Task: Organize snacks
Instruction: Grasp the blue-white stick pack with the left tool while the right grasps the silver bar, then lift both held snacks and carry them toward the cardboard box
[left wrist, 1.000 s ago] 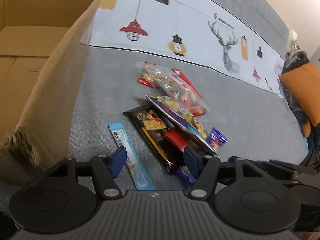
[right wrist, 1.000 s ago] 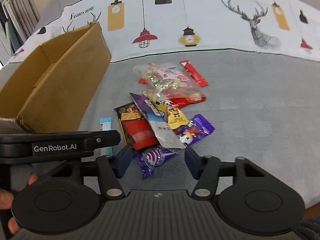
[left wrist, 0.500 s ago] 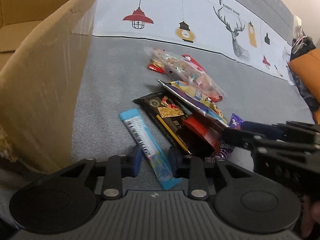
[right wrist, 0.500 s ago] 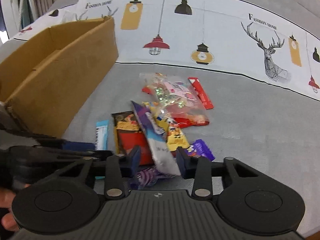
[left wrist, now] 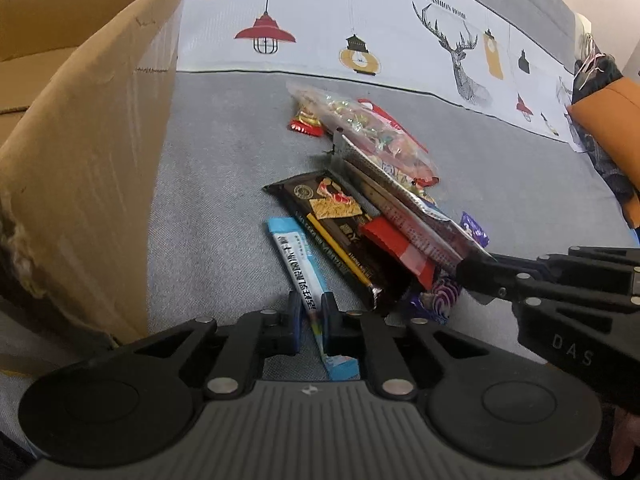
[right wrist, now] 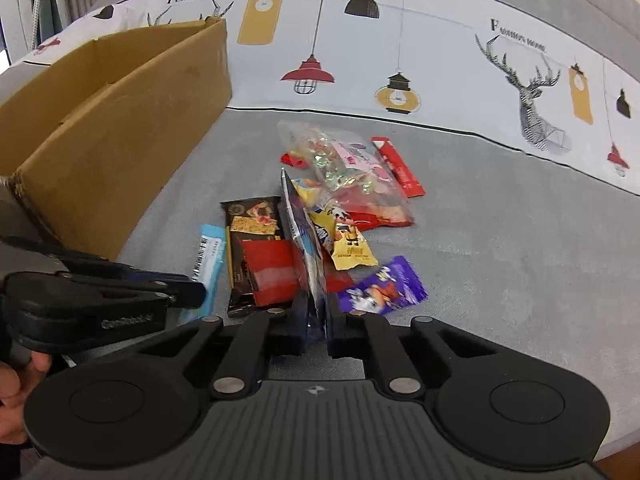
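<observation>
The box is brown corrugated cardboard, matt, with a torn, fuzzy corner. The cover under the snacks is grey woven cloth, a little rough, with a smooth white printed band. The blue stick pack and the dark bar wrapper are glossy plastic film. The candy bag is clear shiny plastic. The left gripper and the right gripper are matt black plastic with small metal pins.
</observation>
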Demonstrator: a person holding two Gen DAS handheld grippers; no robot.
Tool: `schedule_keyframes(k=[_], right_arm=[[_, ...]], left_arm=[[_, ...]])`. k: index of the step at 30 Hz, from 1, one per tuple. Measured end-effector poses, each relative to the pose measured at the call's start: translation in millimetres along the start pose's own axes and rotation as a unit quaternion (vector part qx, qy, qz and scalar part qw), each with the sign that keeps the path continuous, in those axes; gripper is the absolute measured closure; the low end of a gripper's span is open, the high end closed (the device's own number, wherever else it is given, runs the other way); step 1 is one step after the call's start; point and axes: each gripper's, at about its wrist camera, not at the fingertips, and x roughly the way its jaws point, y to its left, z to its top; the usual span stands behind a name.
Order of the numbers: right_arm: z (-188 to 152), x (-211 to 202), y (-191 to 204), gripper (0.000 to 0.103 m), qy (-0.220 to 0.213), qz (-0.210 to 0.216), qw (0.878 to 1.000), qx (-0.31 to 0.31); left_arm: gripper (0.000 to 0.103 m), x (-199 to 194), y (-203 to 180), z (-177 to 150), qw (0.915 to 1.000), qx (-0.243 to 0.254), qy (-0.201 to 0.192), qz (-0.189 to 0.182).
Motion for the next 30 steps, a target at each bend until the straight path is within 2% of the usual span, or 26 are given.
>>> schedule_keyframes(k=[5,11,12,15,16,18,21,26,30], right_arm=[[4,12,-1,0.091,0.008,0.02,1.0,0.009],[10,28,-5,0.085,0.019,0.027,0.999,0.035],[11,29,-8,0.085,0.02,0.032,0.998,0.044],[12,22,-11,0.09,0.005,0.037,0.998,0.055],[13,18,-10,0.091,-0.001,0.041,0.998,0.054],[12,9,-7,0.092,-0.014,0.04,0.998,0.048],[9,-7,-6,0.092,-0.035,0.036,0.998,0.047],[4,-20,-11,0.093,-0.043,0.028,0.997,0.061],[0,-9,-9,0.093,-0.012,0.018,0.998,0.051]], left_arm=[[0.082,7,-15,-4,0.9981,0.051,-0.03,0.016],[0.082,10,-15,0,0.9983,0.051,-0.026,0.013],[0.084,10,-14,1,0.9985,0.047,-0.024,0.011],[0.1,8,-4,7,0.9997,0.017,-0.015,-0.009],[0.101,6,-2,8,0.9998,0.011,-0.015,-0.01],[0.102,0,-3,11,0.9996,0.02,-0.019,-0.001],[0.102,-9,-3,14,0.9996,0.021,-0.017,-0.011],[0.102,-19,-7,14,0.9992,0.033,-0.022,-0.008],[0.101,-3,-11,8,0.9987,0.05,0.008,0.005]])
